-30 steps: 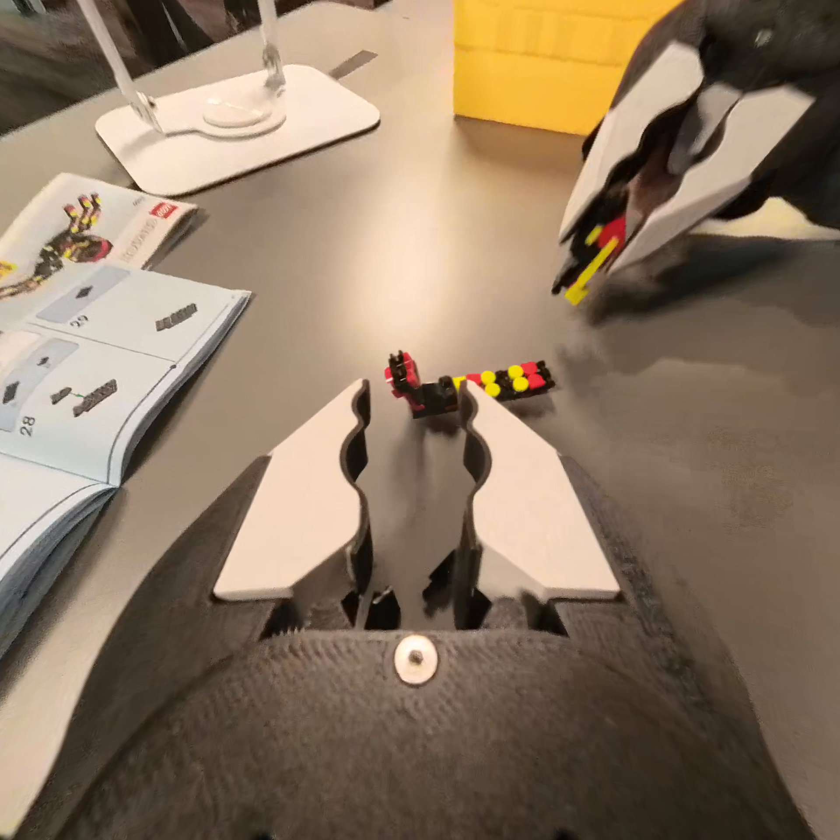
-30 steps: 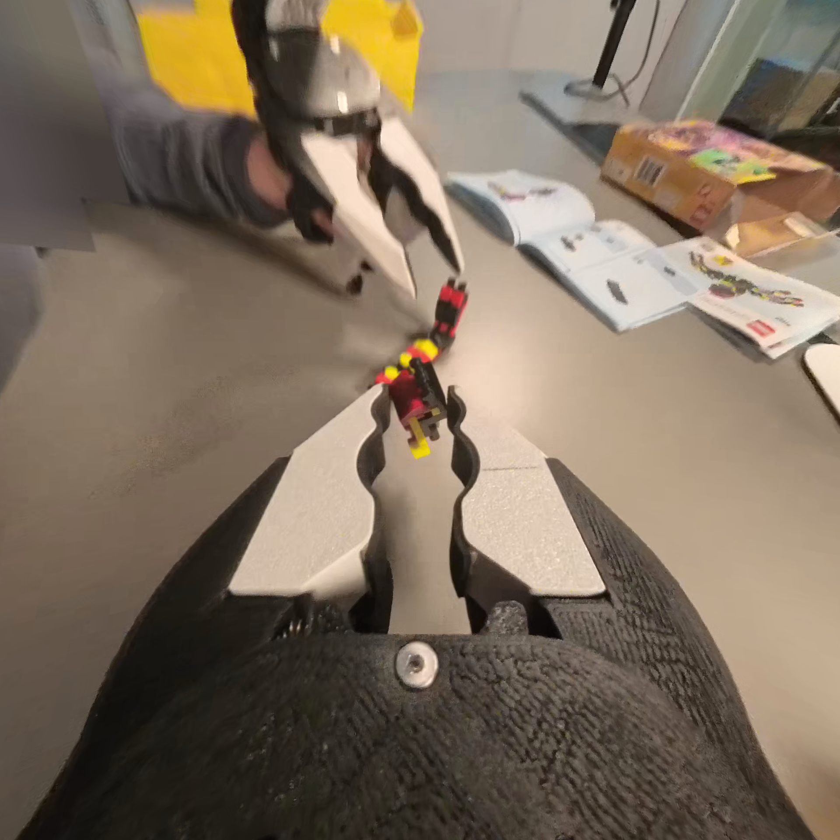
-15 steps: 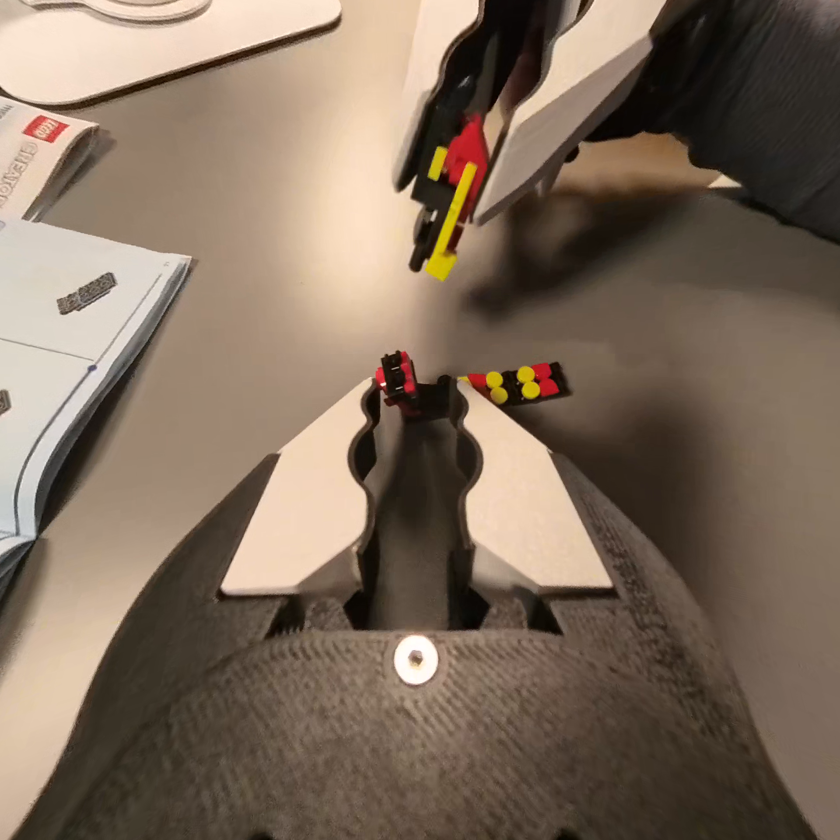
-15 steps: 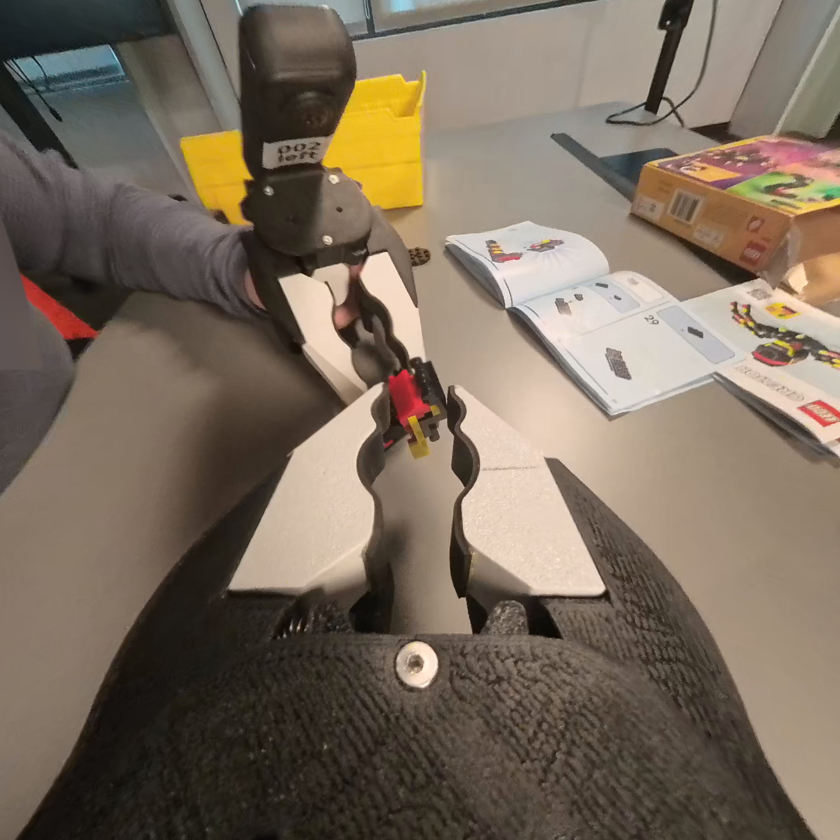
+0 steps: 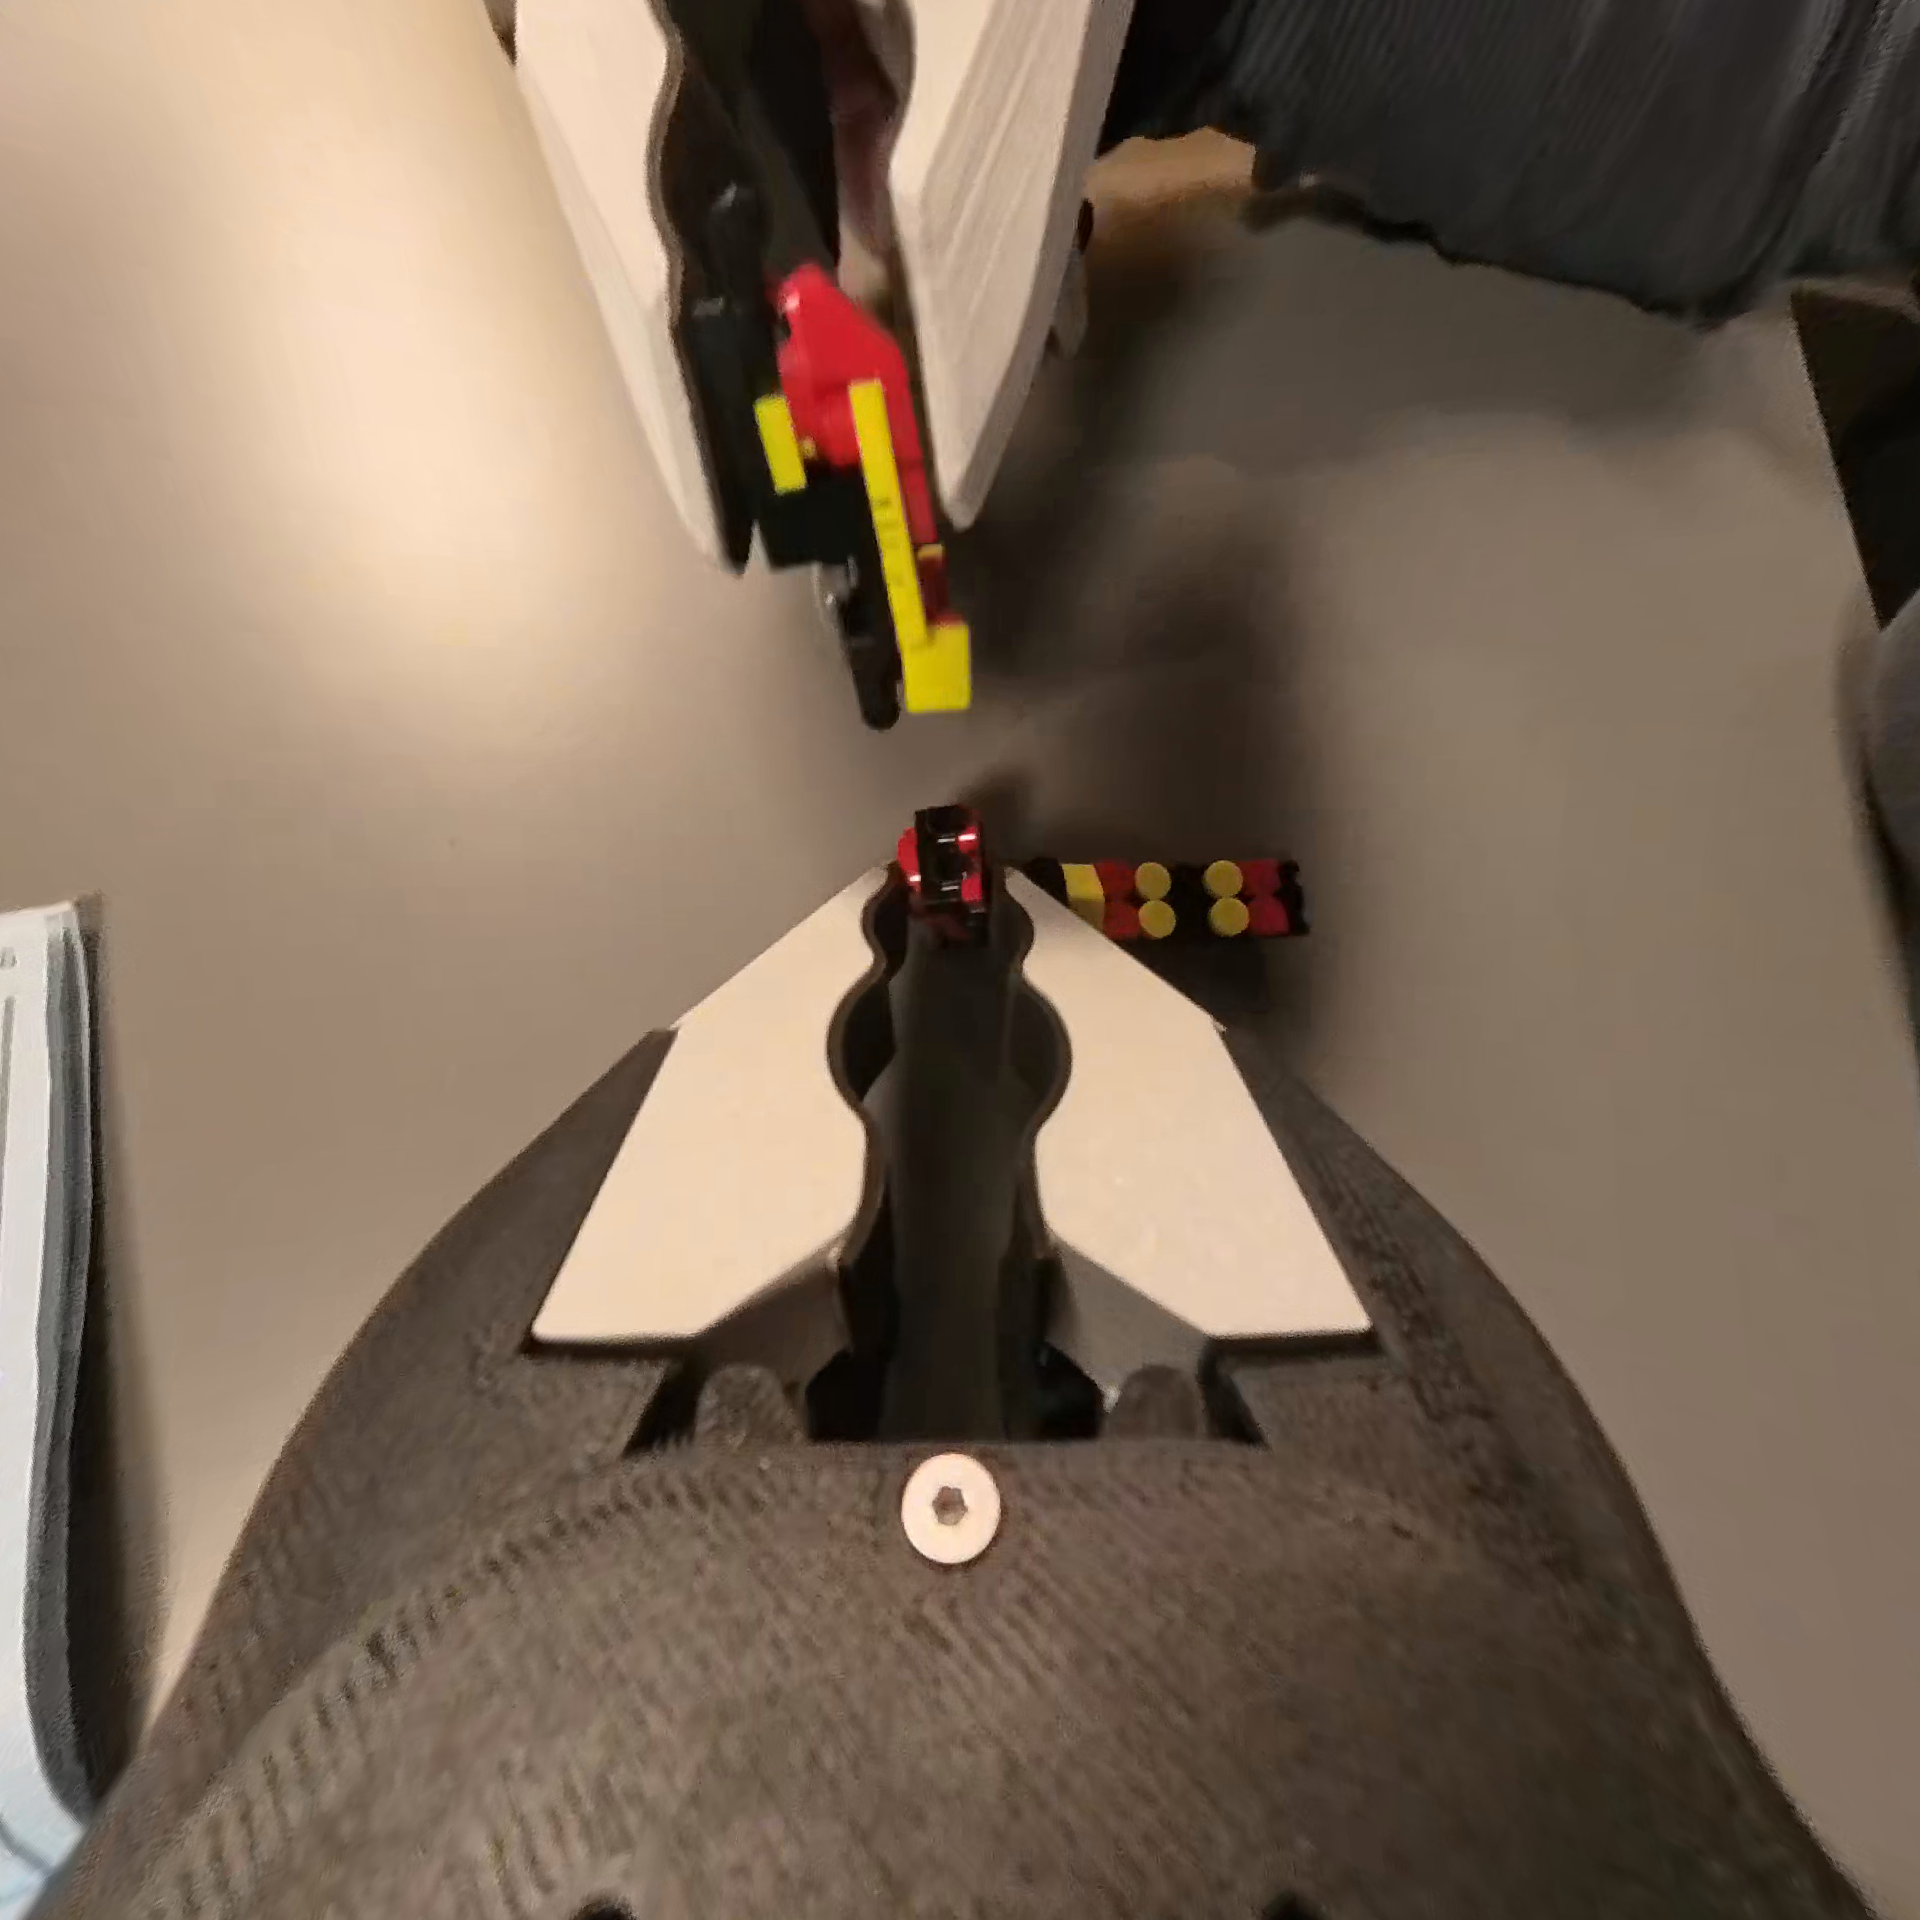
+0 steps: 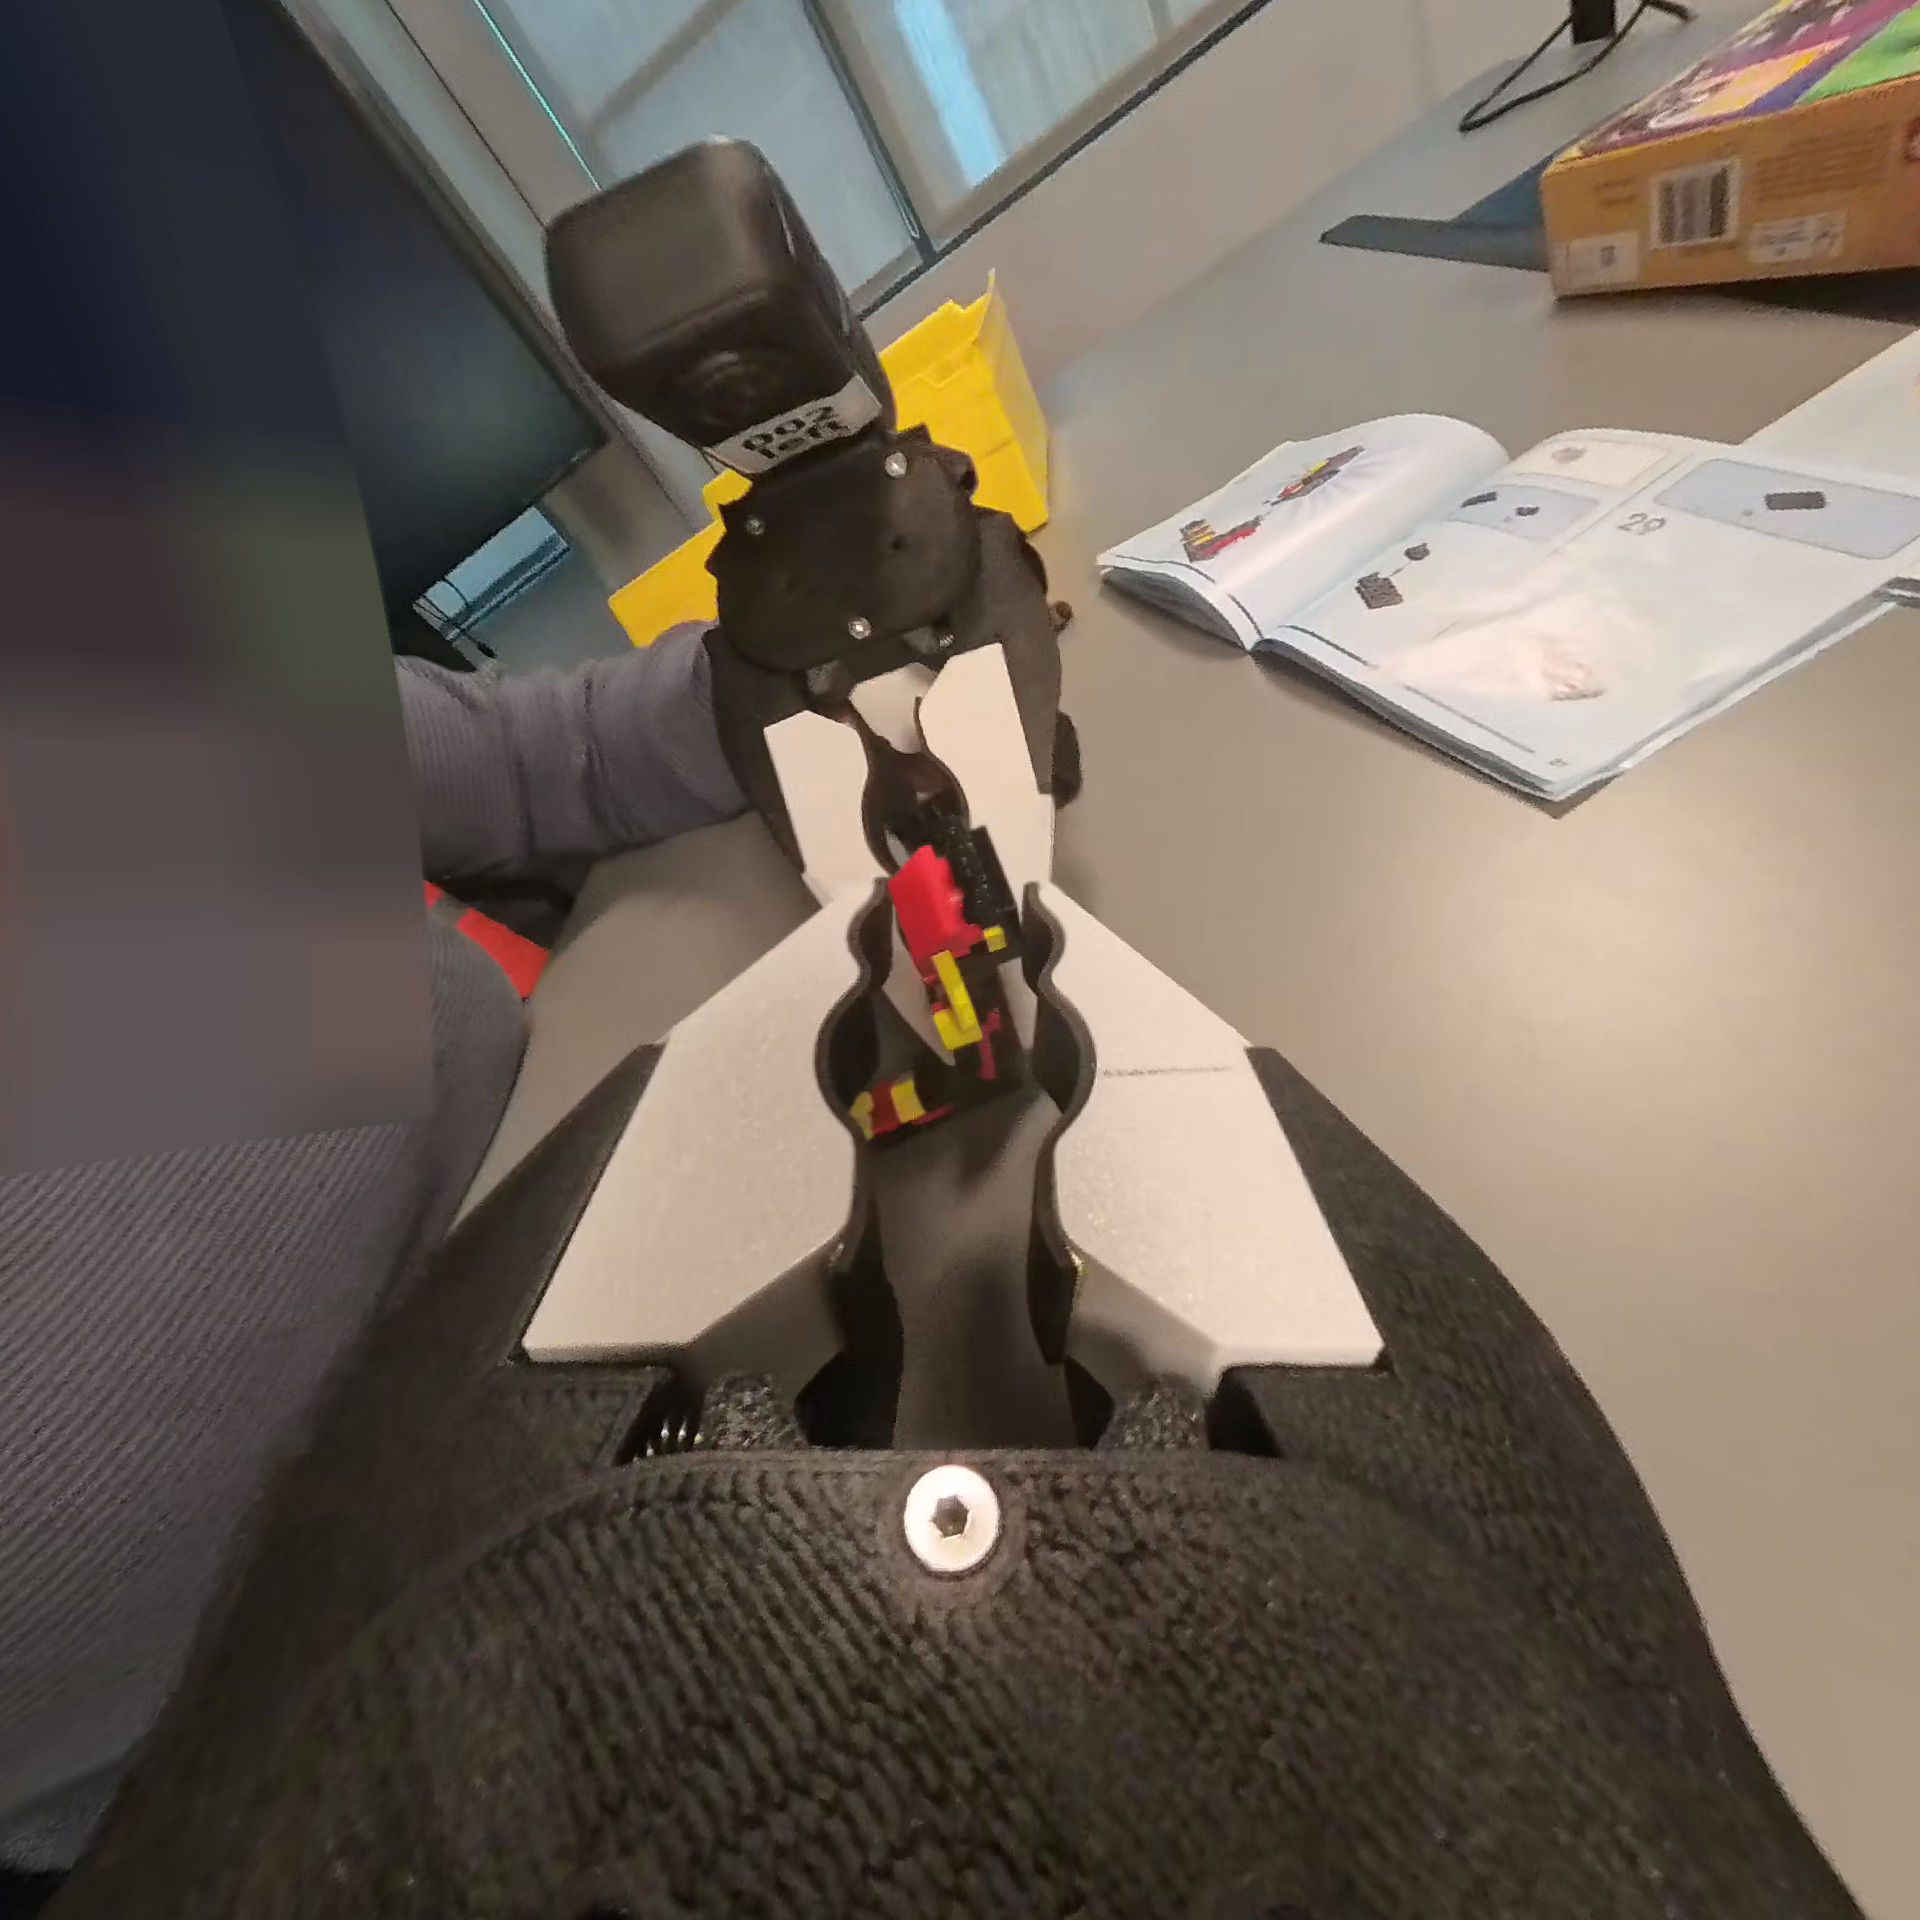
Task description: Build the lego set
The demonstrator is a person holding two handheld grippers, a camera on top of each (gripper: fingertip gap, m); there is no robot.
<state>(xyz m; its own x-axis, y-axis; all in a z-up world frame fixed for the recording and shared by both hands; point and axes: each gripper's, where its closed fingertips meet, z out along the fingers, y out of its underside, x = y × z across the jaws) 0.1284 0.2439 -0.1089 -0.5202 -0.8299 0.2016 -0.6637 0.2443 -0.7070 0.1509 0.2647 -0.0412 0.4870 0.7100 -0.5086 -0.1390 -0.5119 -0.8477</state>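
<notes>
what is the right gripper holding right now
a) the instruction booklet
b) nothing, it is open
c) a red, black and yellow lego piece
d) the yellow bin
c: in the left wrist view the right gripper is shut on a red, black and yellow lego piece, held above the table.

Office-like room: long grey table [image 6: 1455, 987], tall windows [image 6: 727, 125] behind, dark monitor [image 6: 457, 416], monitor stand with cable [image 6: 1455, 223], yellow storage bin [image 6: 966, 416], open instruction booklet [image 6: 1507, 613].

Booklet [image 6: 1538, 582] right of claws; bin [image 6: 966, 416] prob. behind.
</notes>
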